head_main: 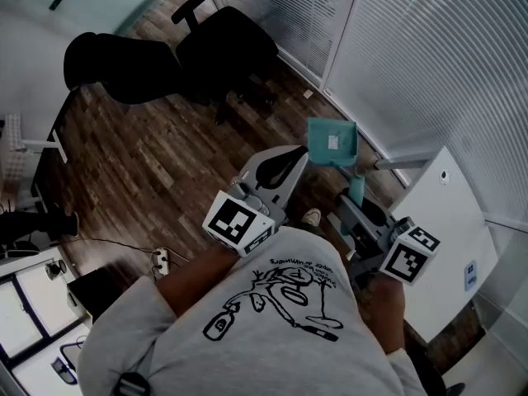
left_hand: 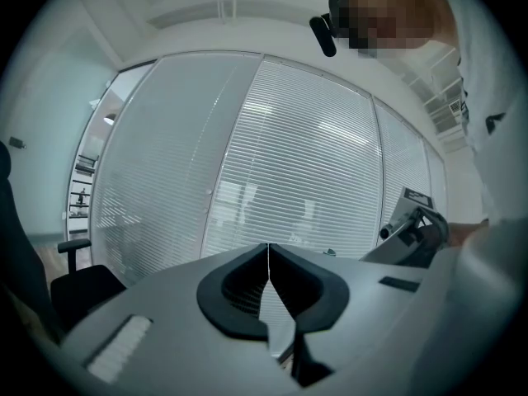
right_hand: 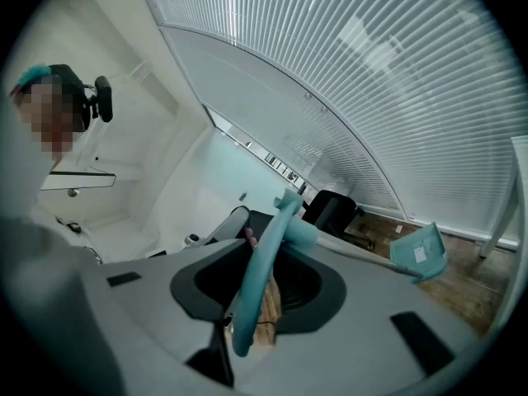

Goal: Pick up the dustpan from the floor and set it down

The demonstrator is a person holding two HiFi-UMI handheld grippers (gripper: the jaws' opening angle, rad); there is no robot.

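While I look down in the head view, my right gripper [head_main: 353, 211] holds the teal dustpan [head_main: 332, 143] up in the air, clear of the wood floor [head_main: 165, 163] and just beside a white table [head_main: 445, 213]. My left gripper [head_main: 285, 165] hangs alongside, empty.

Left gripper view: my jaws are pressed together on nothing, facing window blinds [left_hand: 313, 163].

Right gripper view: my jaws are narrowed onto the handle [right_hand: 256, 295], and its shaft runs out to the pan [right_hand: 421, 254].

It looks like light, stiff, smooth plastic. The far pan could swing, so the handle end seems the right hold.
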